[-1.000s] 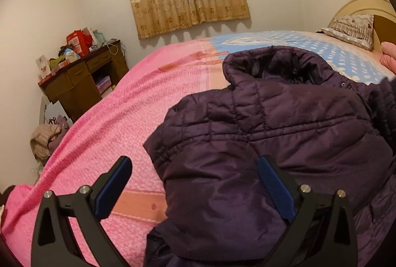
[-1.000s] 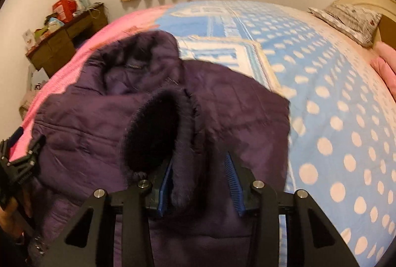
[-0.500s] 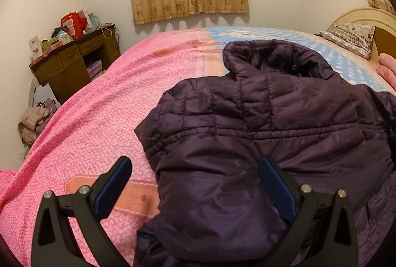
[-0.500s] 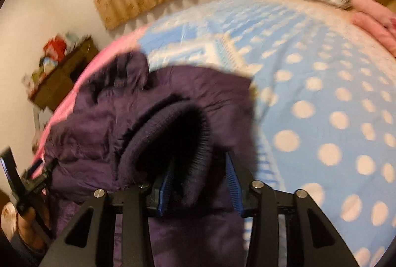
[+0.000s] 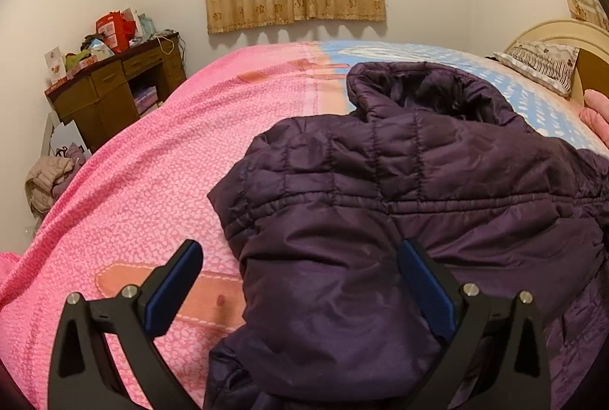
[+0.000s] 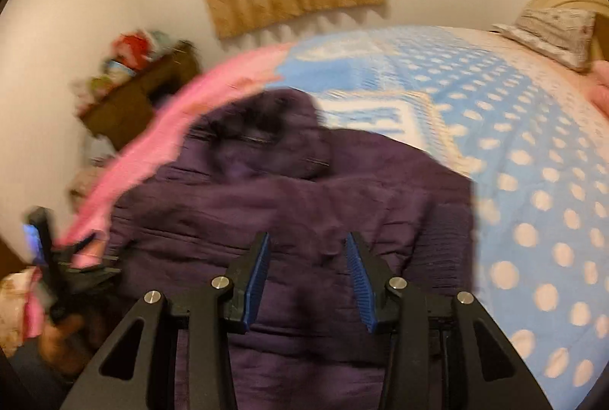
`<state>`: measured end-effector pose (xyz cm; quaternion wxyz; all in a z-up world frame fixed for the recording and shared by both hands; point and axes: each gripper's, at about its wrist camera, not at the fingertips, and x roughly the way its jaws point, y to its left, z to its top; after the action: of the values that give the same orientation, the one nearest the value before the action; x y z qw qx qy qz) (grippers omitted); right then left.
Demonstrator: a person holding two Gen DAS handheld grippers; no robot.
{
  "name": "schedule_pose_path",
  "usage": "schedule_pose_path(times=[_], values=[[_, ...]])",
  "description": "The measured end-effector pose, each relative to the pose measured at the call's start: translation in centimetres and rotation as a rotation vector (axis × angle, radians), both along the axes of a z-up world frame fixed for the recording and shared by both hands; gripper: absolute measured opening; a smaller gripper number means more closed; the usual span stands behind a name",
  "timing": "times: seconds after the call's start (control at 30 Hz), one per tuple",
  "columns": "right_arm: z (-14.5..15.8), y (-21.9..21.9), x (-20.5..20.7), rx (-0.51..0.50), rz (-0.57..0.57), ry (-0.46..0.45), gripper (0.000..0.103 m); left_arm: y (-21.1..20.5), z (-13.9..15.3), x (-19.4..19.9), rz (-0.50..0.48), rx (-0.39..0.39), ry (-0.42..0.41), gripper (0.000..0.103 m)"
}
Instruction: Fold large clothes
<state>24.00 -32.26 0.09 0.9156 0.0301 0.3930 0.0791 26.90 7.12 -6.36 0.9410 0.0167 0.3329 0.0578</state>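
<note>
A dark purple quilted jacket [image 5: 399, 204] lies on the bed, collar toward the far side, with its left sleeve folded across the front. My left gripper [image 5: 300, 277] is open wide and hovers over that folded sleeve, holding nothing. In the blurred right wrist view the jacket [image 6: 304, 204] lies flat with the right sleeve folded in. My right gripper [image 6: 306, 258] is open above it and empty. The left gripper [image 6: 57, 258] shows at the left edge of that view.
The bed cover is pink [image 5: 152, 181] on the left and blue with white dots [image 6: 533, 162] on the right. A cluttered wooden desk [image 5: 114, 83] stands by the left wall, clothes [image 5: 49, 178] heaped on the floor below. A pillow [image 5: 540, 64] lies at the headboard.
My right gripper has let go of the ribbed sleeve cuff it held, opened, and drawn back; the sleeve now lies on the jacket. The left gripper stayed open, shifting only slightly.
</note>
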Motion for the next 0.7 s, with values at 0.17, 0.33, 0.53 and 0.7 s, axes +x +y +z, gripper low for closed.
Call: schedule_pose_path(times=[0.17, 0.33, 0.53, 0.7], values=[[-1.5, -4.6, -0.3, 0.031, -0.104, 0.036, 0.047, 0.0, -0.2, 0.1, -0.009, -0.010, 0.004, 0.103], [-1.5, -5.5, -0.8, 0.041, -0.095, 0.044, 0.052, 0.0, -0.2, 0.1, -0.013, -0.016, 0.006, 0.103], [1.0, -8.8, -2.3, 0.076, -0.219, -0.044, 0.056, 0.1, -0.2, 0.0, -0.012, -0.025, 0.007, 0.103], [4.1, -4.5, -3.9, 0.065, -0.037, -0.169, 0.056, 0.1, -0.2, 0.0, -0.012, -0.025, 0.007, 0.103]])
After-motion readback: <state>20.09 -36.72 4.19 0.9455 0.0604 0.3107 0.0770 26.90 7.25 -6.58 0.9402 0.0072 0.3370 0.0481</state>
